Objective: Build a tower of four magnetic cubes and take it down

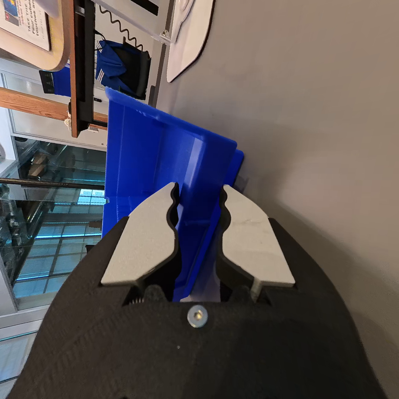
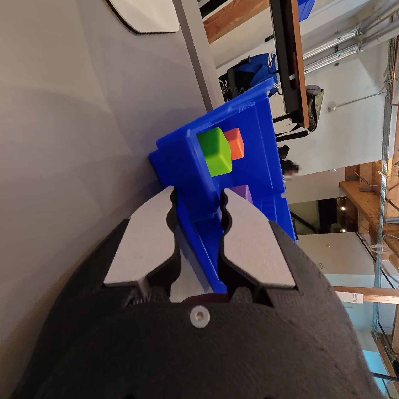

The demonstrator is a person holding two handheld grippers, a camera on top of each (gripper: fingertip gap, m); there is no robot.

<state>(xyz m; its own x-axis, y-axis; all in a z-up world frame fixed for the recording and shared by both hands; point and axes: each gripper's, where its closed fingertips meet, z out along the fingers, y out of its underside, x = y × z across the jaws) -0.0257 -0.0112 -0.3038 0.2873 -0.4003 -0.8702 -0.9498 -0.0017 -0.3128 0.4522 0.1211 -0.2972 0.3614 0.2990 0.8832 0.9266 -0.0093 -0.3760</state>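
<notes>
A blue plastic bin (image 2: 265,151) rests on the grey table (image 2: 86,108). Inside it I see a green cube (image 2: 216,153), an orange cube (image 2: 236,143) behind it, and a purple cube (image 2: 245,192) partly hidden by my right finger. My right gripper (image 2: 197,190) is open and empty, close to the bin's near end, with the bin's low front wall showing between the fingers. In the left wrist view the same bin (image 1: 151,151) shows from its other side, and no cubes show there. My left gripper (image 1: 199,185) is open and empty, right at the bin's wall.
A white mat with a dark edge (image 1: 190,38) lies on the grey table (image 1: 302,108) beyond the bin; it also shows in the right wrist view (image 2: 146,15). Other desks, a blue jacket (image 1: 108,64) and bags stand past the table edge. The tips of one gripper are about 50 centimeters away from the tips of the other.
</notes>
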